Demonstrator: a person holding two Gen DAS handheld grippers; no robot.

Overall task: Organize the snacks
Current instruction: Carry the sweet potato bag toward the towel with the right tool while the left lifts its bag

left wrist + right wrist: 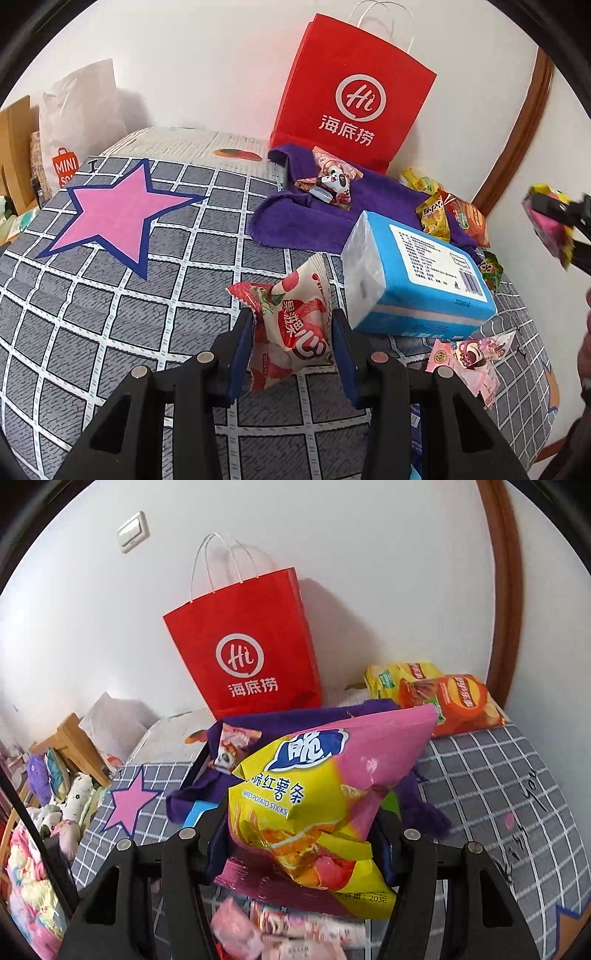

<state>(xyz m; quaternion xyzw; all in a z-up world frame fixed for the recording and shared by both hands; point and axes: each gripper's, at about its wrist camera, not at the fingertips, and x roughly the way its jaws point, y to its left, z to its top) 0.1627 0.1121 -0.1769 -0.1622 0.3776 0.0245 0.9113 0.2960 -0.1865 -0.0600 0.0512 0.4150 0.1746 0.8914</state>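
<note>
Red-and-white crinkly plastic sweet wrapper (291,325) pinched in nearly closed left gripper (291,332) above grey checked bedcover (110,332); pink-and-yellow foil bag of sweet potato sticks (317,805) clamped in half-open right gripper (303,834), before red paper carrier bag (247,653).

red paper bag (243,653): "Hi" | yellow-pink snack bag (321,797): "SWEET POTATO STICKS", "20" | white bag (74,122): "MINI SO"

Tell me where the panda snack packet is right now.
In the left wrist view, the panda snack packet lies on the purple towel, right of centre, just in front of the red paper bag and behind the blue tissue pack.
</note>
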